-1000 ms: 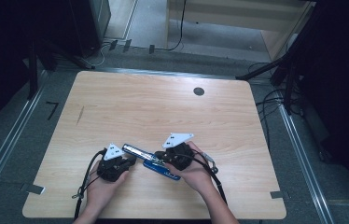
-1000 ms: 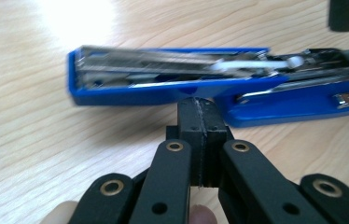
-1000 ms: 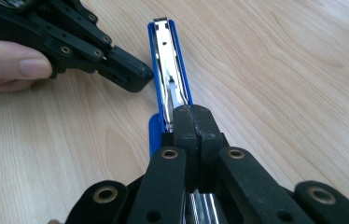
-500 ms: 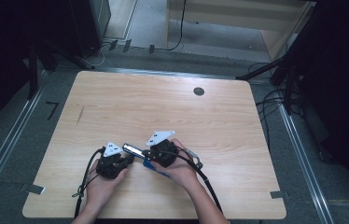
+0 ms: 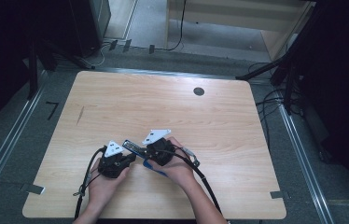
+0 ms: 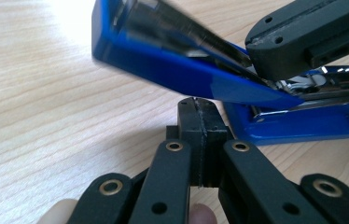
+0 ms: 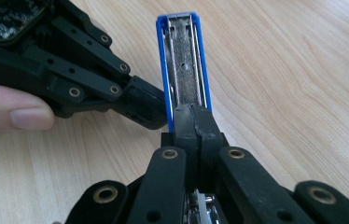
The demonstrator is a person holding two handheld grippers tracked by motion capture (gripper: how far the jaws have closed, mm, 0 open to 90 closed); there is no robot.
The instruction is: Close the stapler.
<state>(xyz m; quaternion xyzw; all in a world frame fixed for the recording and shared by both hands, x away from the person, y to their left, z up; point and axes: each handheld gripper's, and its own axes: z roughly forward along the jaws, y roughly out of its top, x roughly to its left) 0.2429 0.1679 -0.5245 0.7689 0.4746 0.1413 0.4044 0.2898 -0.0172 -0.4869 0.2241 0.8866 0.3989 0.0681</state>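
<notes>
Stapler point(image 6: 200, 70) lies near the desk's point(image 5: 172, 107) front edge, hinged open. Right gripper point(image 7: 195, 122), fingers shut, presses its top arm; left gripper point(image 6: 199, 120), fingers shut on nothing, props beneath. A slip could snap the arm down.

both grippers are chunky matte black: the left gripper point(image 5: 125, 159) and right gripper point(image 5: 150, 150) each carry a pale grey three-cornered plate on top with a few dark dots on it, and a black cable trails back from each along the forearm. up close the jaws are flat black link bars pinned with brass-ringed rivets and small dark screw holes, ending in blocky ribbed black pads. forearms are bare, no sleeves in sight.
</notes>
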